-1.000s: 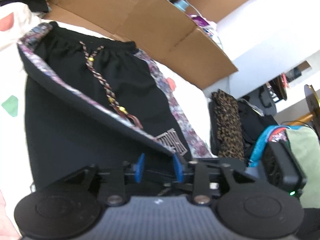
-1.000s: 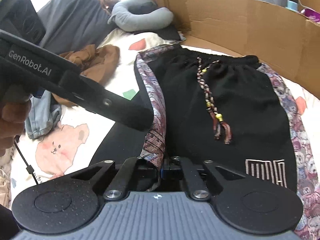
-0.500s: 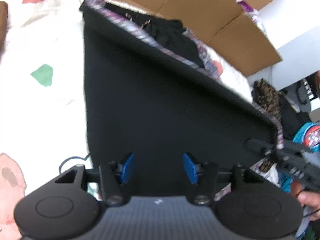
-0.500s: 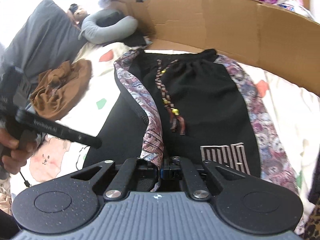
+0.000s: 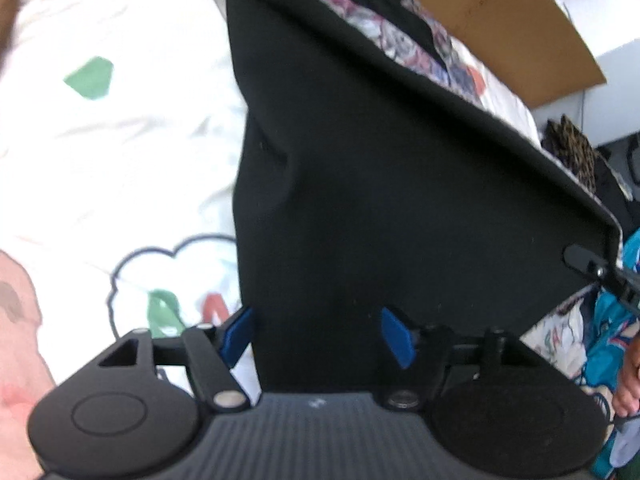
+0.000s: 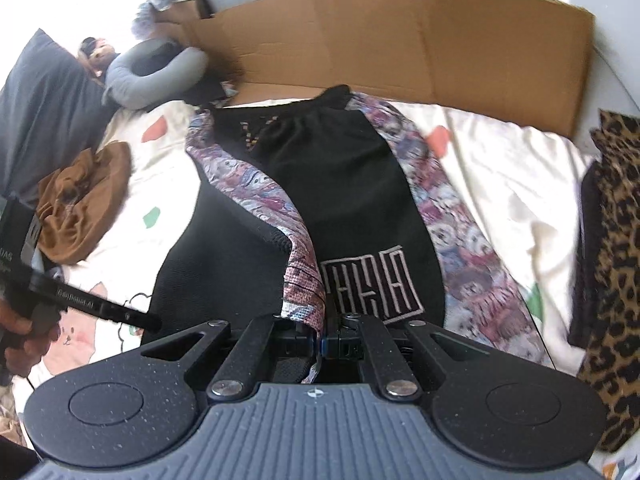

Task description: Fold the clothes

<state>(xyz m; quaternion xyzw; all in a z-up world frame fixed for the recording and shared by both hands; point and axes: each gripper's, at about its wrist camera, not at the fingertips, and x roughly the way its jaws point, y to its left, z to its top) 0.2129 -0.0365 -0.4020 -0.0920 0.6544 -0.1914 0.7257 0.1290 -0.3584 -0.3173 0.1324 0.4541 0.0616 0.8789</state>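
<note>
My right gripper (image 6: 322, 346) clamps the patterned side stripe of the black shorts (image 6: 344, 208), a pinch my left view misses, while my left gripper (image 5: 316, 334), just been opening, straddles loose cloth; shorts run six to twelve, waistband toward cardboard (image 6: 400, 36), on the bedsheet (image 6: 512, 168).

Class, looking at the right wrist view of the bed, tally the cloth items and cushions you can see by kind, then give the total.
Black shorts with patterned side stripes: 1
Crumpled brown garment: 1
Leopard-print fabric: 1
Grey neck pillow: 1
Dark grey pillow: 1
Total: 5
</note>
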